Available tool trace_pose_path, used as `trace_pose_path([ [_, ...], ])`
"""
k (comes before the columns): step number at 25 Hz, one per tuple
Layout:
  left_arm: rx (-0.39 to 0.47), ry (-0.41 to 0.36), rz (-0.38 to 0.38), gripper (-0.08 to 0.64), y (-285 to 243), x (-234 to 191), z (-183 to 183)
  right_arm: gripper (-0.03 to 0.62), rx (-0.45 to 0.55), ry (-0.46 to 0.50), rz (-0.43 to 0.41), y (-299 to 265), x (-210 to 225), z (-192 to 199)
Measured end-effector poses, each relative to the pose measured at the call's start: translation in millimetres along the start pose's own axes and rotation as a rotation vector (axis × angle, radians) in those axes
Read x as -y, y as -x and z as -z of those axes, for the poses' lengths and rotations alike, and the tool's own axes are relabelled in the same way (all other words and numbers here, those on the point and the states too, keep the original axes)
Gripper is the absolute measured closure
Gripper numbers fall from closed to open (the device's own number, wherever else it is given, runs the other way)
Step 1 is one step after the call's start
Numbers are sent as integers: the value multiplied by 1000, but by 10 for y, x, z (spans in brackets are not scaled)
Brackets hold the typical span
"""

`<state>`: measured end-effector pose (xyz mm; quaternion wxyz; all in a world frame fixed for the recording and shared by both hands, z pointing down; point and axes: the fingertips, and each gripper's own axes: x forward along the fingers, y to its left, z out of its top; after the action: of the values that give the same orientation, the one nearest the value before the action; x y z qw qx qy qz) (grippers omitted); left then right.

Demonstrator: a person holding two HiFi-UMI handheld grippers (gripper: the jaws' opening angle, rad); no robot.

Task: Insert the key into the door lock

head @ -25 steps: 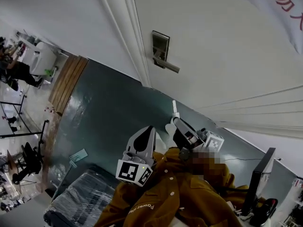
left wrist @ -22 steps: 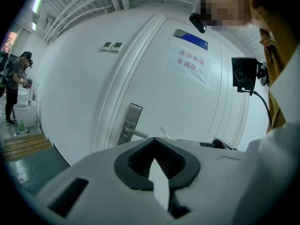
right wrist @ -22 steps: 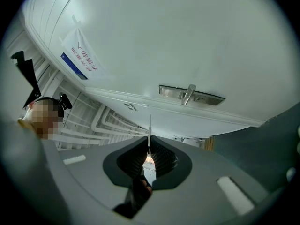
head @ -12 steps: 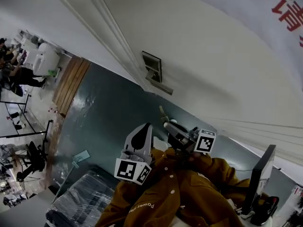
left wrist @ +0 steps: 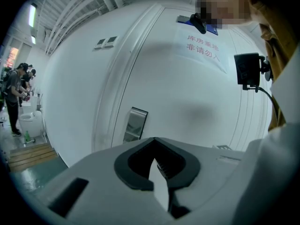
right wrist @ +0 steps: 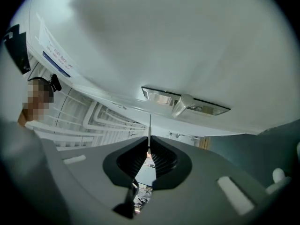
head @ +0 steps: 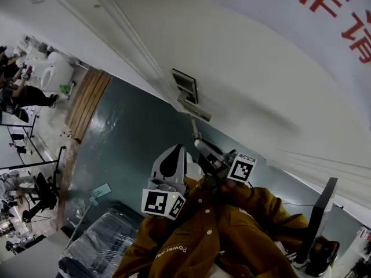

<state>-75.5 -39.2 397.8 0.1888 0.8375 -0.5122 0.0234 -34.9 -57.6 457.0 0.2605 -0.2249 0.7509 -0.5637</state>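
The metal lock plate point(head: 185, 87) with its lever handle point(head: 195, 110) sits on the white door point(head: 261, 68). My right gripper point(head: 197, 139) is shut on a thin key point(head: 193, 126) that points up at the handle, its tip just below it. In the right gripper view the key blade point(right wrist: 150, 128) sticks out of the closed jaws, short of the lock plate point(right wrist: 161, 96) and handle point(right wrist: 183, 105). My left gripper point(head: 175, 151) hangs lower, shut and empty, beside my orange sleeve. The lock plate point(left wrist: 135, 124) shows beyond it in the left gripper view.
Red lettering point(head: 333, 4) marks the door's upper part. The door frame point(head: 124, 36) runs left of the lock. A wooden step point(head: 87, 100), people point(head: 17, 91) and a white bin point(head: 51, 74) are far left. A wrapped bundle point(head: 95, 248) and a monitor point(head: 320, 225) lie below.
My right gripper has carried the key up and leftwards, from well below the handle to just under it. The left gripper stayed low and shut. The head view shifted along the door.
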Motion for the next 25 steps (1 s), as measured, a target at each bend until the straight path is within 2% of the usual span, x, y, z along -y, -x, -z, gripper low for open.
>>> trace_pose_path([
  [7,14,-23,8,558,19,-147,-20,566,31,13,48,-225,232,153],
  [11,15,-33,23,558,47,-188,-38,566,66,-8,95,-326,515,226],
  [15,8,-45,39,558,103,-247,-33,566,146,-24,145,-438,849,180],
  [19,-5,-49,49,558,146,-371,17,566,246,-76,149,-610,1107,93],
  [25,-21,-55,87,558,166,-378,14,566,312,-86,162,-796,1278,-7],
])
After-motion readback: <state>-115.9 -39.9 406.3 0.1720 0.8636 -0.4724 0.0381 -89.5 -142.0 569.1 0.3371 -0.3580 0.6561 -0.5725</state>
